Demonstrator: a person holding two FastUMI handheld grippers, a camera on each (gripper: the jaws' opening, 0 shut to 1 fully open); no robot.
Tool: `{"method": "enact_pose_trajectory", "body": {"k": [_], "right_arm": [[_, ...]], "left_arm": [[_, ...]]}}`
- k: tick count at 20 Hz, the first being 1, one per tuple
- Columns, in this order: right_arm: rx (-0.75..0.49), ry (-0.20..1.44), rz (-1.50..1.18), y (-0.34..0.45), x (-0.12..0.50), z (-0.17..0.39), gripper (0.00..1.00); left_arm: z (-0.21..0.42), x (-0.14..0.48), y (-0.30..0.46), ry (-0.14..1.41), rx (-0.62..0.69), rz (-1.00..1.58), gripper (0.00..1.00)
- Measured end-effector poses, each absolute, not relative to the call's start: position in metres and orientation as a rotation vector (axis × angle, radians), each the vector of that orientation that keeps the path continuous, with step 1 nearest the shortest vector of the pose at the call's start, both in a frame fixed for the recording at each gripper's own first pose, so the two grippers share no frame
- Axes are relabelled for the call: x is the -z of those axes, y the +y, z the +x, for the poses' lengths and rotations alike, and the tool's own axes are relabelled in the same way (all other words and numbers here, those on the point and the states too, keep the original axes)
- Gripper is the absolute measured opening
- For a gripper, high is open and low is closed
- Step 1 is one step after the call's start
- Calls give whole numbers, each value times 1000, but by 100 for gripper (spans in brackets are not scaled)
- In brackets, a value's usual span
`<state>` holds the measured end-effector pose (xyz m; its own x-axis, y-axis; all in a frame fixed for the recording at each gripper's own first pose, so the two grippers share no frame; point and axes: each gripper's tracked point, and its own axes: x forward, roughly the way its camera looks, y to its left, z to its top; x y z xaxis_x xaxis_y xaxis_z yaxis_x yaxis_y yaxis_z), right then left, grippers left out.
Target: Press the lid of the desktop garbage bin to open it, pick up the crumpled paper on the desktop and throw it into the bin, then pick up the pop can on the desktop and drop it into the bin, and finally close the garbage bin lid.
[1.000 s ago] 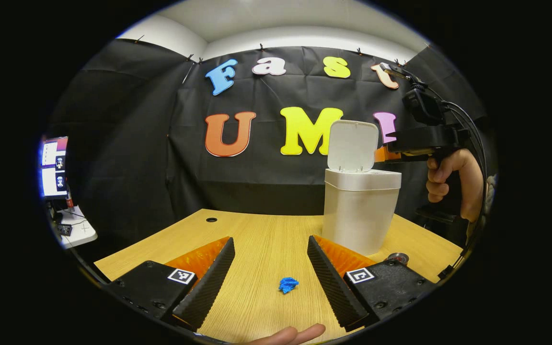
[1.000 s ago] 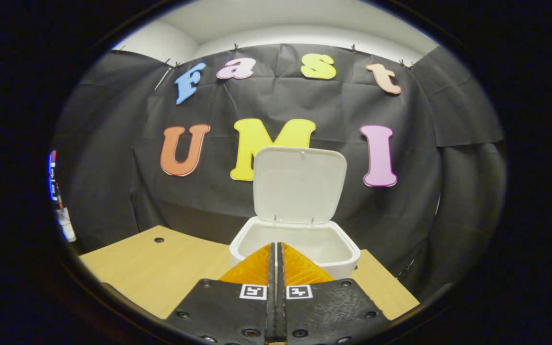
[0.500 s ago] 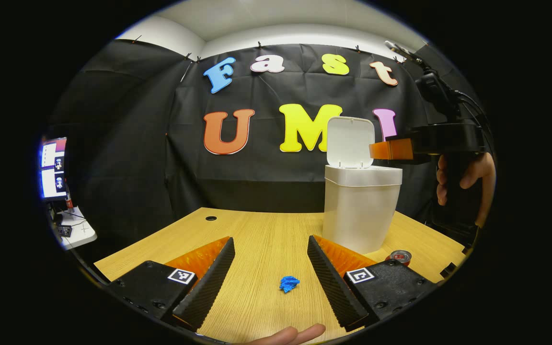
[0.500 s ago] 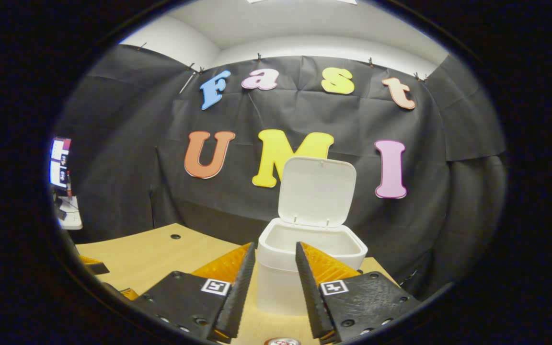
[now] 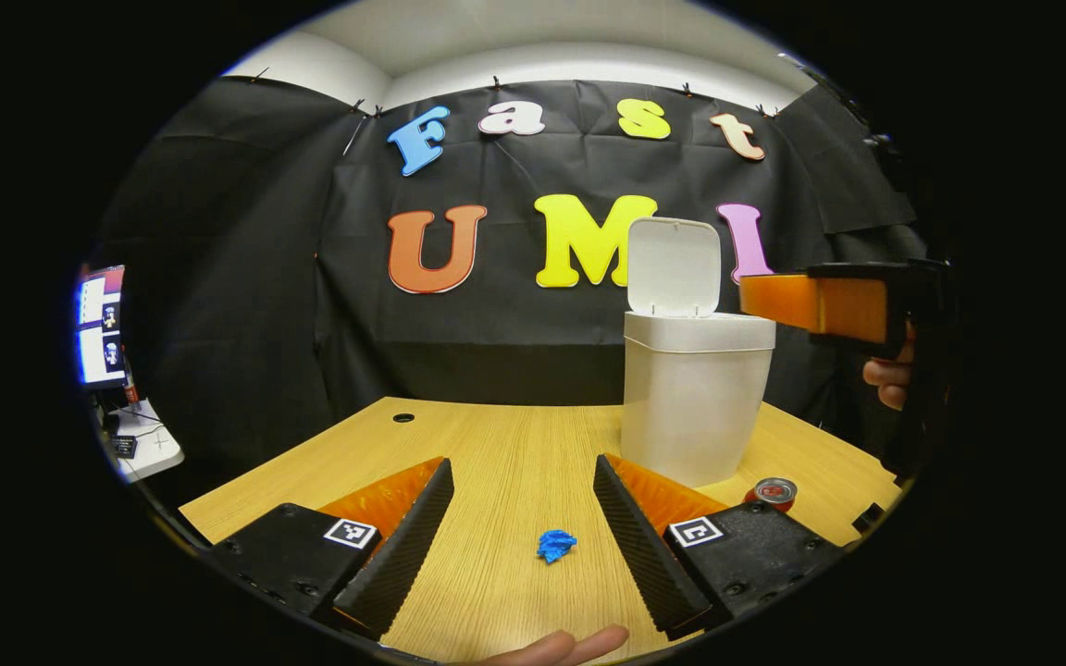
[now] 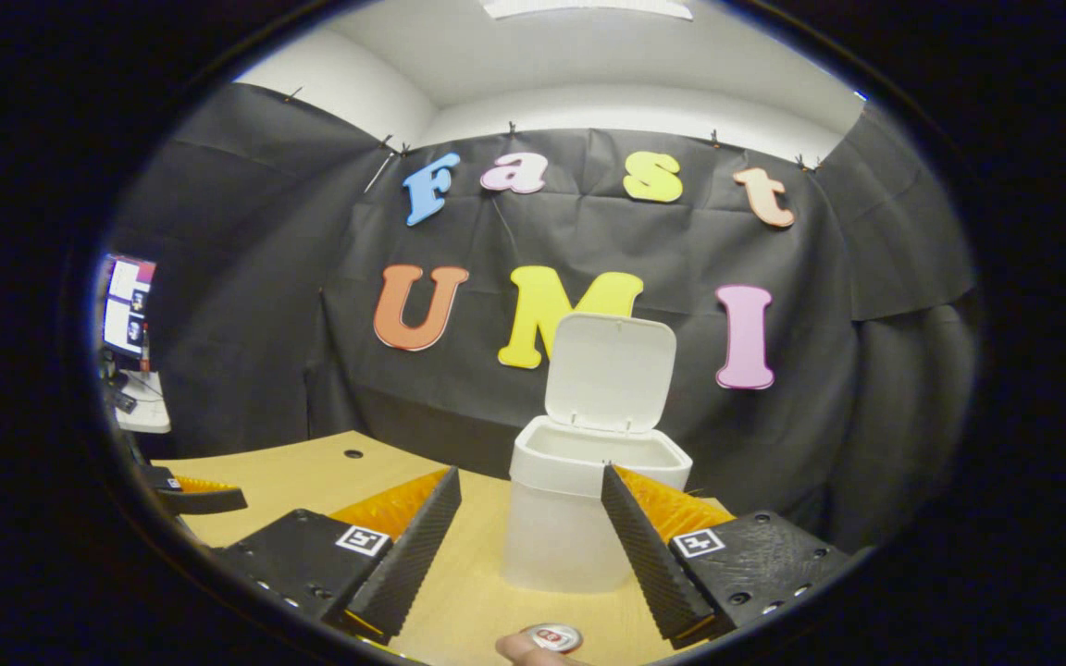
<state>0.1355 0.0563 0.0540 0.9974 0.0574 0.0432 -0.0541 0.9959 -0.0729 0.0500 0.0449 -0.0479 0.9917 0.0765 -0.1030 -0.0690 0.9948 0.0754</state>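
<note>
The white bin stands at the back right of the wooden desk with its lid raised upright. A small blue crumpled paper lies on the desk between the fingers of my left gripper, which is open low over the desk. A red pop can stands right of the bin's base. In the right gripper view the bin sits ahead with its lid up, and the can's top shows near the bottom. My right gripper is open and empty, above the can.
The right gripper and the hand holding it hang right of the bin in the left gripper view. A screen and a small white table stand far left. The desk has a cable hole at the back.
My right gripper has drawn back from over the bin and gone from shut to open. The left gripper has stayed in place over the blue paper.
</note>
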Motion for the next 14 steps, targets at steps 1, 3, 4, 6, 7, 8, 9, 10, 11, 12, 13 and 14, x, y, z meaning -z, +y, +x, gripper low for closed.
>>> {"method": "enact_pose_trajectory", "body": {"k": [1, 3, 4, 6, 7, 8, 9, 10, 11, 12, 13, 14], "right_arm": [[-44, -53, -73, 50, -47, 129, 98], [-24, -71, -75, 41, -33, 115, 95], [-14, -75, -79, 35, -25, 110, 95], [-2, -70, -85, 26, -8, 101, 97], [-1, -62, -77, 22, 0, 95, 95], [-4, -50, -59, 18, 10, 91, 95], [-11, -32, -34, 16, 18, 87, 98], [-17, -13, -13, 12, 26, 83, 95], [-18, 1, 0, 9, 30, 80, 95], [-21, 10, 8, 6, 34, 77, 95], [-22, 15, 17, 4, 36, 75, 95], [-24, 23, 28, 1, 40, 72, 95]], "left_arm": [[52, 49, 44, 107, -65, 70, 98], [58, 57, 43, 128, -54, 68, 98], [62, 65, 47, 151, -60, 70, 98], [71, 83, 48, 199, -64, 76, 99], [76, 95, 49, 231, -63, 82, 98], [81, 109, 49, 267, -62, 83, 98], [86, 122, 49, 306, -59, 73, 99], [90, 133, 46, 340, -46, 62, 99], [94, 144, 43, 370, -36, 51, 99], [97, 158, 43, 405, -31, 40, 98], [101, 170, 44, 435, -34, 28, 98], [102, 181, 44, 468, -36, 13, 98]]}}
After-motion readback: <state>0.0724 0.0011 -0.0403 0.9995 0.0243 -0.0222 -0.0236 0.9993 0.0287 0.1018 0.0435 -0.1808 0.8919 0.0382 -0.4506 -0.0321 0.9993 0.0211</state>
